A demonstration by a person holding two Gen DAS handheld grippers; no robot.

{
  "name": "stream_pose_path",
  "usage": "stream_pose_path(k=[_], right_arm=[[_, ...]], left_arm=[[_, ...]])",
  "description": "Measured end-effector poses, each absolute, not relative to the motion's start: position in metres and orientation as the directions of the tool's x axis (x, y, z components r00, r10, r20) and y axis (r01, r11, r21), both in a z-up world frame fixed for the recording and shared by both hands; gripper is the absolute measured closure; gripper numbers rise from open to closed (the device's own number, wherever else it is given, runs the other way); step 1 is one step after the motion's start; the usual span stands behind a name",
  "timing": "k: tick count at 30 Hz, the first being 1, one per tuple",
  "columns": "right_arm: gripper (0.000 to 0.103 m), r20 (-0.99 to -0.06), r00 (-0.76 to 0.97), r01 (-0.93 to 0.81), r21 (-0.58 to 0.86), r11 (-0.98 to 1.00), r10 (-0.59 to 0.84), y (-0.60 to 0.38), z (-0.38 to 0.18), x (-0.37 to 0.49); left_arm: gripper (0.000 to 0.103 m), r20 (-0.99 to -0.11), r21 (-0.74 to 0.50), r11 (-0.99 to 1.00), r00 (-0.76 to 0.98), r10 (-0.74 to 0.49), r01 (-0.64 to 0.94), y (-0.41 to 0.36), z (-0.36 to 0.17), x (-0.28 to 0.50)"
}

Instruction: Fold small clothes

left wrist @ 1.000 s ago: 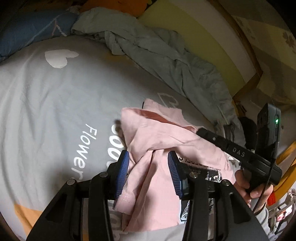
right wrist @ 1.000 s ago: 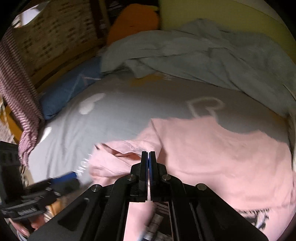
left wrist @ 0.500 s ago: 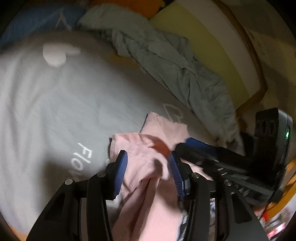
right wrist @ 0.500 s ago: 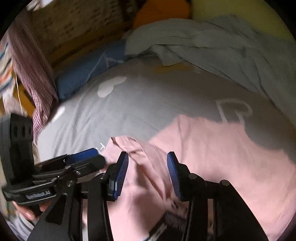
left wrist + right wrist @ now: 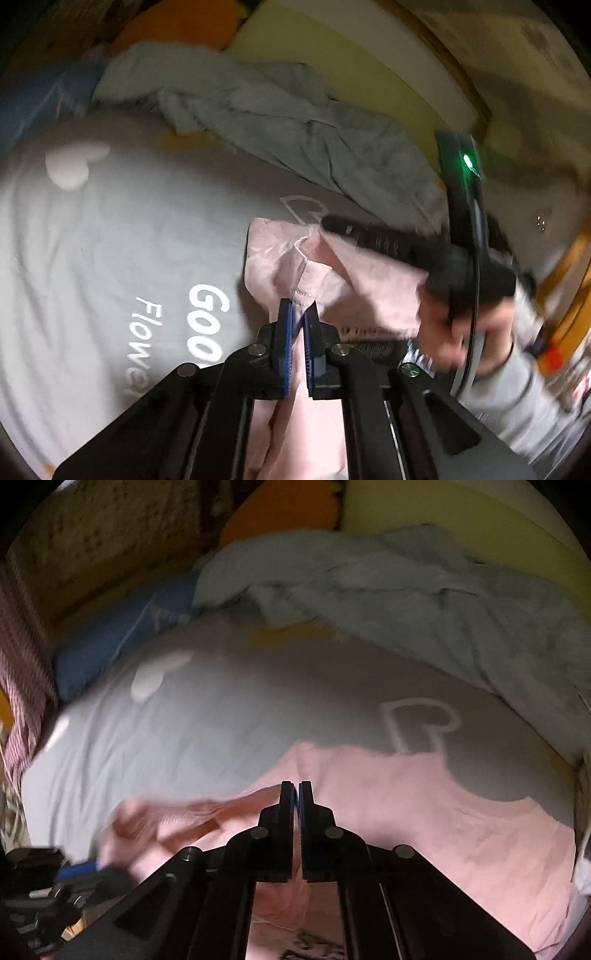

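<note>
A small pink T-shirt (image 5: 369, 280) lies on a grey bedsheet (image 5: 122, 236); it also shows in the right wrist view (image 5: 424, 812). My left gripper (image 5: 298, 314) is shut on a hemmed edge of the shirt's folded sleeve. My right gripper (image 5: 296, 794) is shut on the shirt's fabric near the same sleeve. The right gripper also shows in the left wrist view (image 5: 332, 225), reaching over the shirt. A black print on the shirt shows near its lower part (image 5: 373, 345).
A crumpled grey-green blanket (image 5: 295, 129) lies along the far side of the bed. A blue pillow (image 5: 122, 635) and an orange cushion (image 5: 280, 513) sit at the head. A yellow foam pad (image 5: 351, 62) and a wooden frame border the right side.
Both grippers were open half a second ago and have closed on the pink shirt. The left gripper moved up to the sleeve's hem. The sleeve is now bunched and lifted.
</note>
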State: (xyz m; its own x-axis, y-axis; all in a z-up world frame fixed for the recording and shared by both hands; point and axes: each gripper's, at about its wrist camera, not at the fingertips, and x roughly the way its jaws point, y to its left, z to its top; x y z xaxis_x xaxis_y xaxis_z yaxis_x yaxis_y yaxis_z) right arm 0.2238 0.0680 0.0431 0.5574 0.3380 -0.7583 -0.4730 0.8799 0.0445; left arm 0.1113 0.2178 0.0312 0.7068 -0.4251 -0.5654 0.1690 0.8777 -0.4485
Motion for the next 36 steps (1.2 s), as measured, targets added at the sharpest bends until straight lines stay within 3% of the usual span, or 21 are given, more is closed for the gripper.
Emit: stream_pose_path(k=[4, 7, 10, 13, 15, 17, 18, 22, 24, 27, 28, 30, 32, 34, 36], right_arm=[[0.101, -0.726, 0.588, -0.408, 0.114, 0.906, 0.356, 0.031, 0.051, 0.230], [0.101, -0.723, 0.593, -0.379, 0.138, 0.915, 0.355, 0.013, 0.048, 0.232], [0.101, -0.734, 0.546, -0.411, 0.185, 0.893, 0.403, 0.003, 0.040, 0.229], [0.100, -0.751, 0.461, -0.425, 0.281, 0.860, 0.473, -0.002, 0.033, 0.227], [0.091, -0.752, 0.423, -0.426, 0.328, 0.843, 0.506, -0.002, 0.030, 0.225], [0.061, -0.746, 0.420, -0.430, 0.337, 0.838, 0.516, 0.003, 0.028, 0.223], [0.056, -0.741, 0.427, -0.441, 0.329, 0.835, 0.518, 0.007, 0.028, 0.222], [0.055, -0.775, 0.380, -0.508, 0.282, 0.814, 0.506, 0.030, 0.021, 0.219], [0.055, -0.857, 0.332, -0.519, 0.182, 0.835, 0.394, 0.049, 0.007, 0.222], [0.055, -0.881, 0.340, -0.535, 0.107, 0.838, 0.330, 0.060, -0.006, 0.219], [0.057, -0.876, 0.354, -0.536, 0.096, 0.839, 0.327, 0.061, -0.007, 0.217], [0.070, -0.861, 0.390, -0.525, 0.084, 0.847, 0.327, 0.060, -0.006, 0.218], [0.102, -0.841, 0.436, -0.499, 0.069, 0.864, 0.319, 0.056, -0.005, 0.219], [0.102, -0.806, 0.505, -0.454, 0.054, 0.889, 0.307, 0.044, 0.002, 0.218], [0.102, -0.768, 0.546, -0.428, 0.088, 0.899, 0.335, 0.027, 0.010, 0.215]], left_arm=[[0.098, -0.599, -0.411, 0.892, 0.682, -0.420, 0.188, 0.217, 0.031, 0.103], [0.098, -0.597, -0.429, 0.864, 0.634, -0.492, 0.266, 0.215, 0.032, 0.100], [0.098, -0.610, -0.401, 0.817, 0.545, -0.575, 0.414, 0.197, 0.034, 0.089], [0.098, -0.638, -0.415, 0.804, 0.494, -0.591, 0.426, 0.187, 0.027, 0.092], [0.096, -0.664, -0.368, 0.848, 0.531, -0.527, 0.381, 0.185, 0.027, 0.095], [0.092, -0.658, -0.309, 0.902, 0.616, -0.432, 0.303, 0.192, 0.031, 0.096], [0.086, -0.647, -0.303, 0.908, 0.637, -0.419, 0.289, 0.196, 0.034, 0.095], [0.068, -0.648, -0.317, 0.896, 0.619, -0.443, 0.310, 0.203, 0.034, 0.090], [0.067, -0.726, -0.248, 0.913, 0.563, -0.396, 0.322, 0.190, 0.022, 0.093], [0.067, -0.817, -0.092, 0.954, 0.527, -0.236, 0.285, 0.168, -0.004, 0.102], [0.067, -0.826, -0.028, 0.968, 0.540, -0.163, 0.248, 0.161, -0.012, 0.107], [0.067, -0.825, -0.002, 0.988, 0.558, -0.087, 0.151, 0.162, -0.019, 0.116], [0.067, -0.819, -0.100, 0.993, 0.561, -0.118, 0.063, 0.176, -0.021, 0.125], [0.067, -0.808, -0.196, 0.980, 0.562, -0.176, 0.026, 0.189, -0.023, 0.127], [0.067, -0.804, -0.213, 0.976, 0.563, -0.193, 0.030, 0.191, -0.023, 0.128]])
